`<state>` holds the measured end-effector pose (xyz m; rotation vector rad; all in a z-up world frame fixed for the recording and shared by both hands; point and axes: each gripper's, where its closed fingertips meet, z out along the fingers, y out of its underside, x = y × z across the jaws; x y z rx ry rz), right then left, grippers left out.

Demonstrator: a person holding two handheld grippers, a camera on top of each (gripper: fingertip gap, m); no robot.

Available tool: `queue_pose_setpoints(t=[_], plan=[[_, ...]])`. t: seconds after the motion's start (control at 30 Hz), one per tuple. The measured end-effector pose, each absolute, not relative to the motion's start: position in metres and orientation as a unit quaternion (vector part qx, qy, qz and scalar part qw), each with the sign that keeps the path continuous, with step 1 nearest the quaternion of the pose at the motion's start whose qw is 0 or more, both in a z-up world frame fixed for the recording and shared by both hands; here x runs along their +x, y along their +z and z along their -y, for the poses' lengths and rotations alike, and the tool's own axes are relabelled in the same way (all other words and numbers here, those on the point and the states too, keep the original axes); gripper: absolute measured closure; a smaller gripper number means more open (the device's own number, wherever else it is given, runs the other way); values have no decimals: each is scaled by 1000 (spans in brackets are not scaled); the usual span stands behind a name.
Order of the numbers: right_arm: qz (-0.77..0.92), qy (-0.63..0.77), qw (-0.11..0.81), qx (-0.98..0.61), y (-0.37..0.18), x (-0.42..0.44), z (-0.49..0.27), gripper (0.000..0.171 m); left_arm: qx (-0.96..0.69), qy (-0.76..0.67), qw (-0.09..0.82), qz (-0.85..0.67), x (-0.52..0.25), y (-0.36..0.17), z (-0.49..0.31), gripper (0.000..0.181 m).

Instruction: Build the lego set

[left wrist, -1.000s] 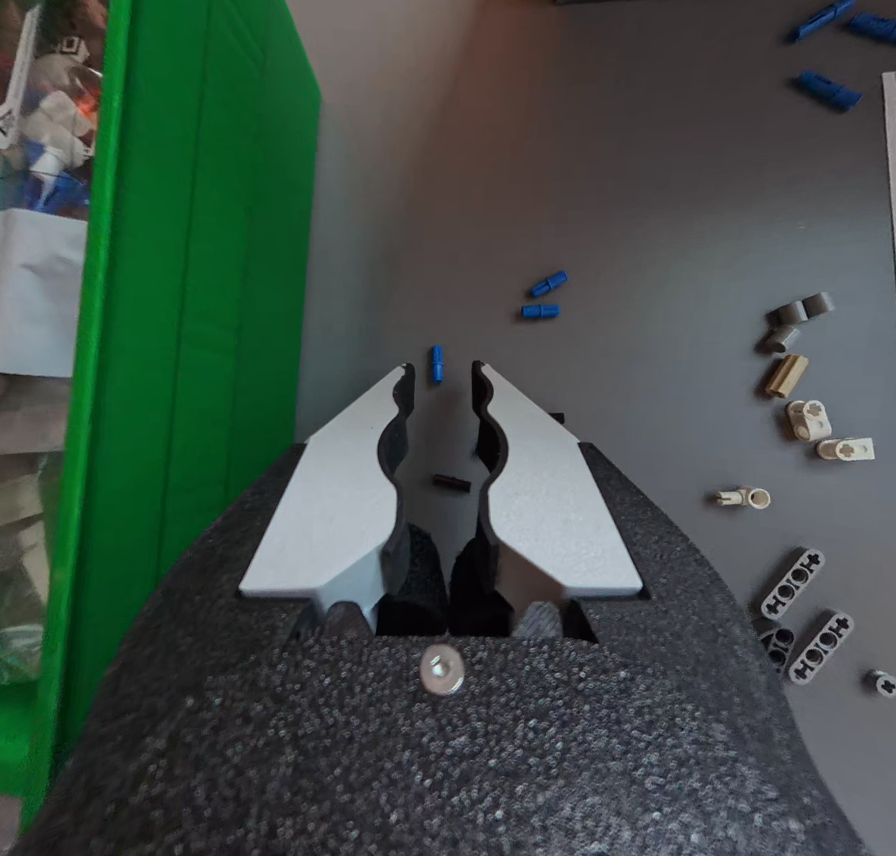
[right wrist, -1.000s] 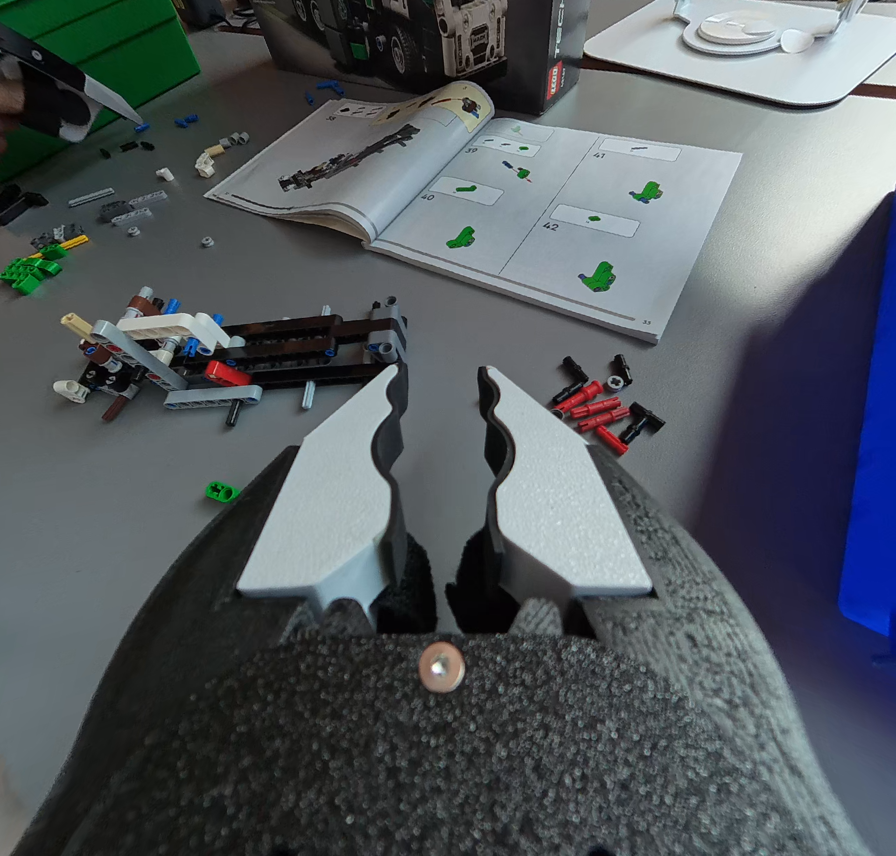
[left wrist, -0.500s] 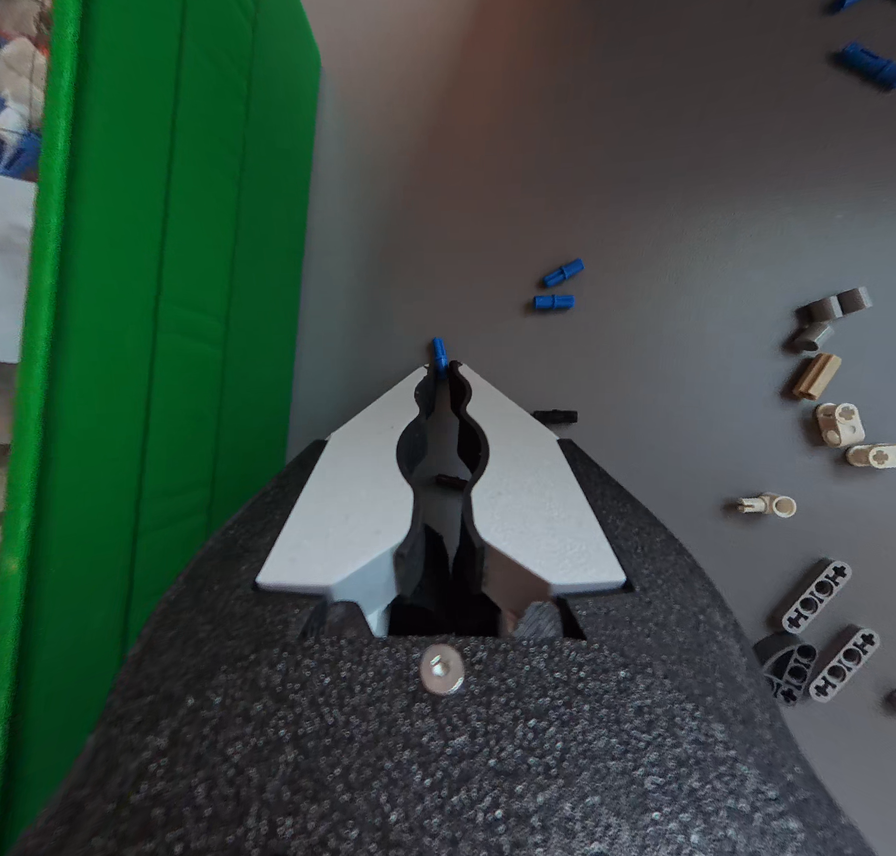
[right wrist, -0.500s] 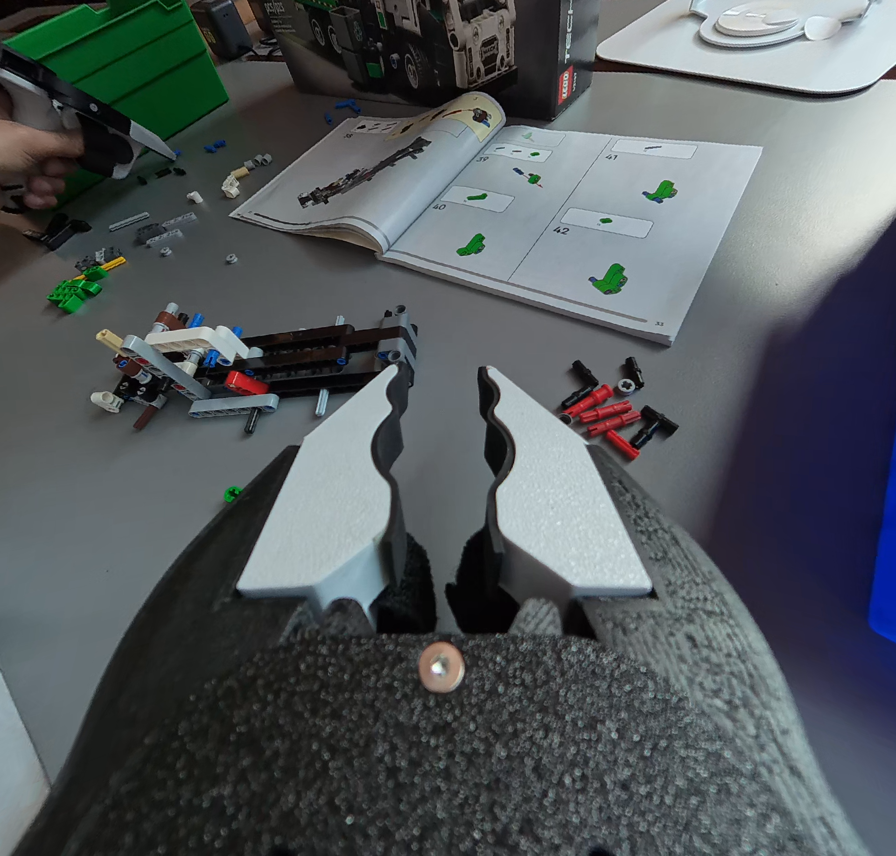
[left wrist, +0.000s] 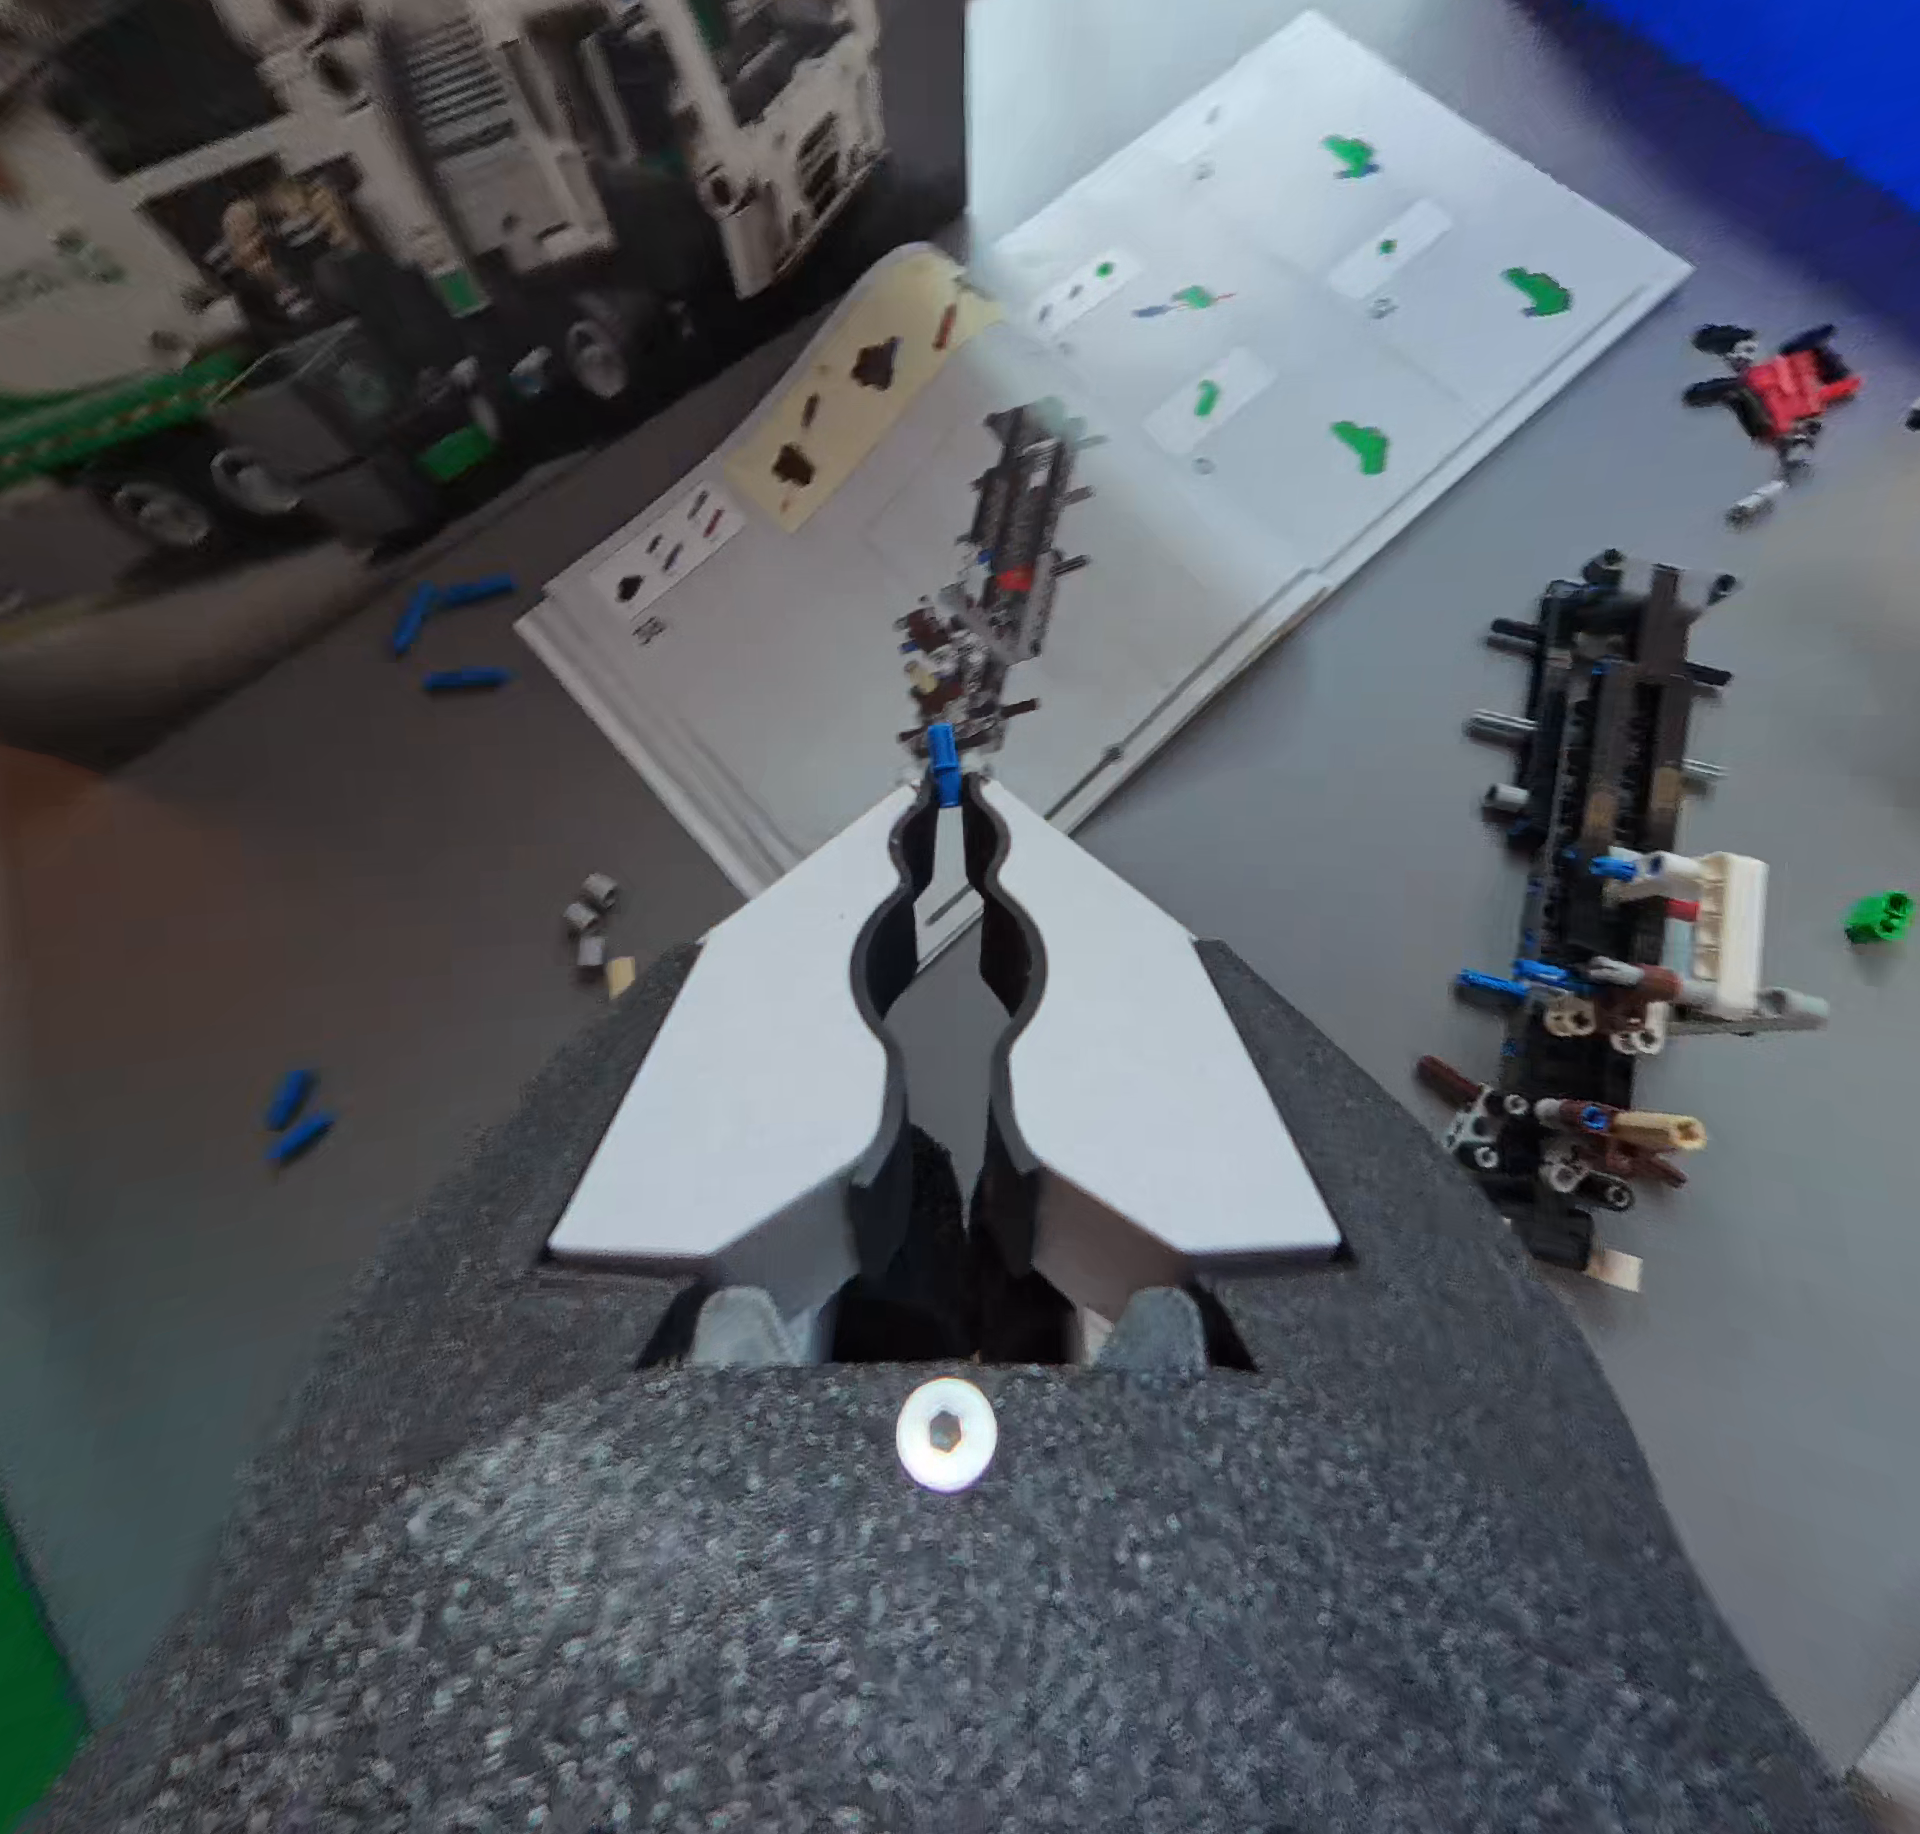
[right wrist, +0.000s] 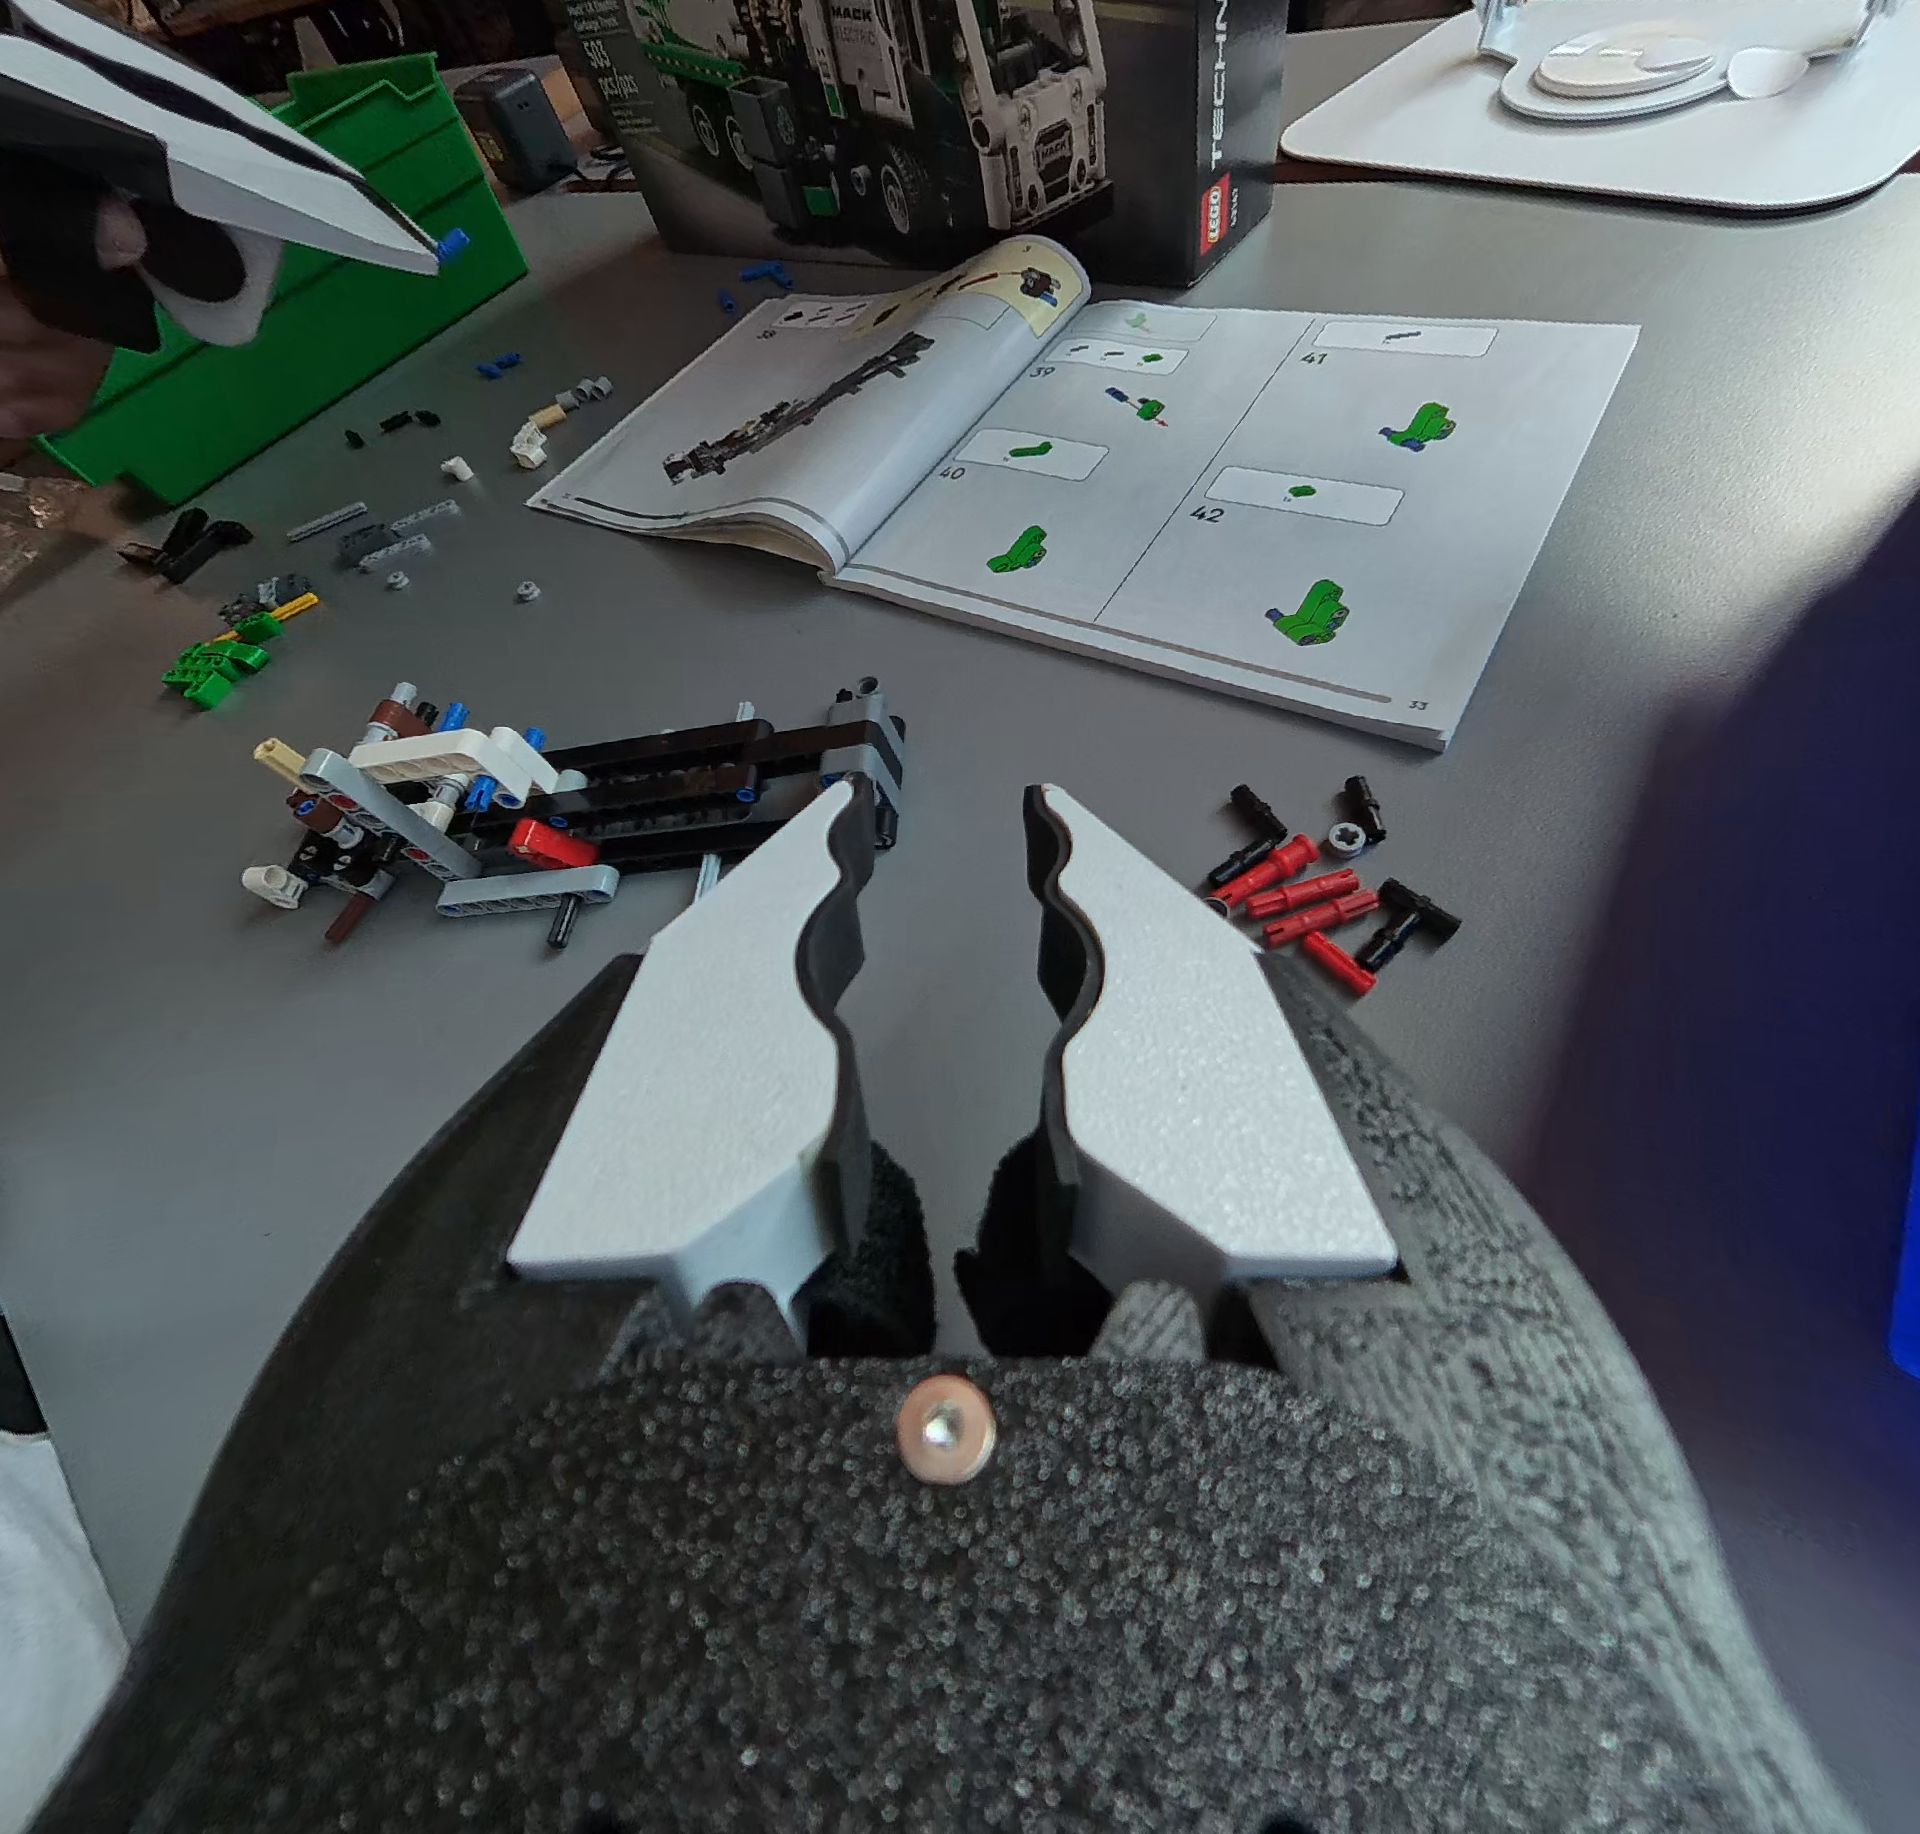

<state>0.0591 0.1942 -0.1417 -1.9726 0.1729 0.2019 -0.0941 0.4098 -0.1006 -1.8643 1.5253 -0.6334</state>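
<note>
My left gripper (left wrist: 943,785) is shut on a small blue pin (left wrist: 942,754) at its fingertips and holds it in the air above the open instruction booklet (left wrist: 1226,402). It also shows at the upper left of the right wrist view (right wrist: 442,252), with the blue pin (right wrist: 453,244) at its tip. The half-built black chassis (right wrist: 665,787) lies on the grey table, just left of my right gripper (right wrist: 940,797), which is open and empty. The chassis also shows at the right of the left wrist view (left wrist: 1600,901).
The set's box (right wrist: 935,70) stands behind the booklet (right wrist: 1195,496). A green bin (right wrist: 312,330) is at the far left. Red and black pins (right wrist: 1314,885) lie right of my right gripper. Loose green, grey and blue parts (right wrist: 223,662) lie at the left. A blue bin (left wrist: 1745,28) stands at the right.
My left gripper closed on the blue pin beside the green bin, lifted it and swung to face the booklet and chassis. My right gripper stayed open, drawing back slightly.
</note>
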Motion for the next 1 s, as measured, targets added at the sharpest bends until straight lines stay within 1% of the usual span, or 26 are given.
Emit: queue_pose_setpoints(t=[0.03, 0.17, 0.33, 0.4, 0.53, 0.67, 1.0], plan=[[-73, 86, 545, -831, -141, 59, -194, 143, -696, -246, 320, -594, -84, -98, -396, 178], [-72, 92, 554, -824, -138, 59, -195, 143, -665, -331, 277, -610, -55, -89, -338, 178], [-77, 109, 559, -818, -136, 59, -196, 145, -644, -413, 195, -613, -41, -87, -268, 179], [-78, 110, 563, -815, -134, 60, -196, 145, -645, -400, 173, -627, -40, -98, -244, 179], [-76, 113, 564, -814, -134, 59, -196, 145, -656, -320, 160, -665, -48, -135, -217, 178], [-70, 112, 568, -812, -132, 57, -195, 145, -657, -315, 139, -671, -57, -151, -190, 178], [-46, 103, 570, -814, -131, 47, -193, 145, -661, -259, 142, -690, -65, -188, -170, 178]])
